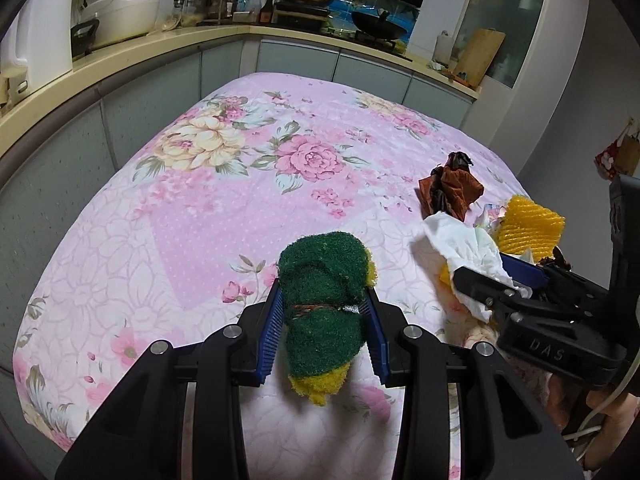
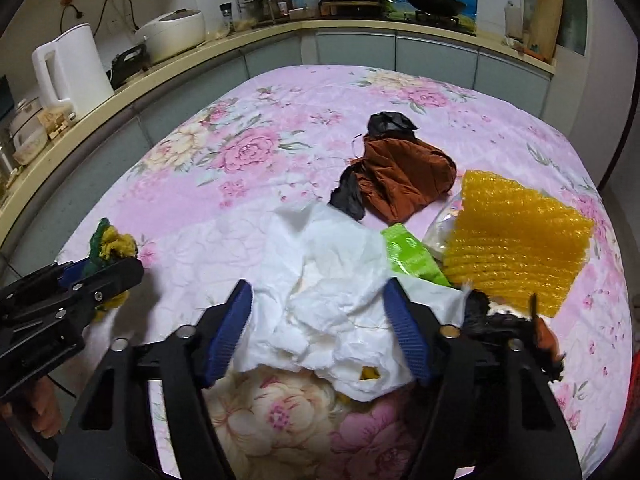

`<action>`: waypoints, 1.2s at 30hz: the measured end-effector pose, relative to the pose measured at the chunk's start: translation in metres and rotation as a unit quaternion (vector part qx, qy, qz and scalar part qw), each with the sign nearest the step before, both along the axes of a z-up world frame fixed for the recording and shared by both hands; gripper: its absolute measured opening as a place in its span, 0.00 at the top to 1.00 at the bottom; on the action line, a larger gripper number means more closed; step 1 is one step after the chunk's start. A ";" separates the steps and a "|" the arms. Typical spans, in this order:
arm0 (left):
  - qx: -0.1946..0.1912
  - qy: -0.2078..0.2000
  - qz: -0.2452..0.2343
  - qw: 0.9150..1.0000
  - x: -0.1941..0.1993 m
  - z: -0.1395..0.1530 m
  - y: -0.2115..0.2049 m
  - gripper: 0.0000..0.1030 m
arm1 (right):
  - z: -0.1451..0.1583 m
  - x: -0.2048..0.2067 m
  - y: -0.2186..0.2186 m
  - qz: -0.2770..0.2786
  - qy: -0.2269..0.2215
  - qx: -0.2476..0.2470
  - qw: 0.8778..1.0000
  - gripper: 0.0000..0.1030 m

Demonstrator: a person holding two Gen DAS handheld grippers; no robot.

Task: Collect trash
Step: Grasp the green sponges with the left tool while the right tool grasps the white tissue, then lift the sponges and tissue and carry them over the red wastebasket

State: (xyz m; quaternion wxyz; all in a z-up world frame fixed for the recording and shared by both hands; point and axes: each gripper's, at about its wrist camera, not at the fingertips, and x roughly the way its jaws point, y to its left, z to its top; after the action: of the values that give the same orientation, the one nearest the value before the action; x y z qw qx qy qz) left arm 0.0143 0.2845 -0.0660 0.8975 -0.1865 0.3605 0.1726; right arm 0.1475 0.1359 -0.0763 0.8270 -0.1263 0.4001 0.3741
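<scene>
My left gripper (image 1: 323,294) is shut on a green and yellow scouring sponge (image 1: 320,256), held above the pink floral tablecloth (image 1: 224,208). From the right wrist view this gripper (image 2: 108,276) and its sponge (image 2: 114,242) are at the left. My right gripper (image 2: 318,316) has crumpled white tissue paper (image 2: 332,280) filling the gap between its blue pads (image 2: 236,320), which both press on it. In the left wrist view the right gripper (image 1: 500,280) pinches the tissue (image 1: 464,244). A brown and black crumpled bag (image 2: 400,176), yellow bubble wrap (image 2: 516,236) and a green wrapper (image 2: 412,256) lie just beyond.
A dark scrap (image 2: 484,312) lies by the right finger. A kitchen counter (image 2: 132,84) curves round the table's far sides, with a white kettle (image 2: 68,68), a rice cooker (image 2: 172,32) and a wok (image 2: 436,2). A hand (image 2: 40,404) shows at the lower left.
</scene>
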 end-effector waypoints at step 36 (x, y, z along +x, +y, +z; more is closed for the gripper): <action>0.052 -0.045 -0.008 0.998 -0.001 0.051 -0.028 0.65 | 0.086 -0.026 -0.064 -0.023 -0.058 0.108 0.992 0.84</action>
State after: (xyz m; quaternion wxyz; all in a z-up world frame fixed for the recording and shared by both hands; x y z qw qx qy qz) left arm 0.0136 0.2570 -0.0151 0.9227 -0.1441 0.3116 0.1754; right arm 0.1219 0.0722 0.0100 0.8659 -0.0487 0.3117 0.3882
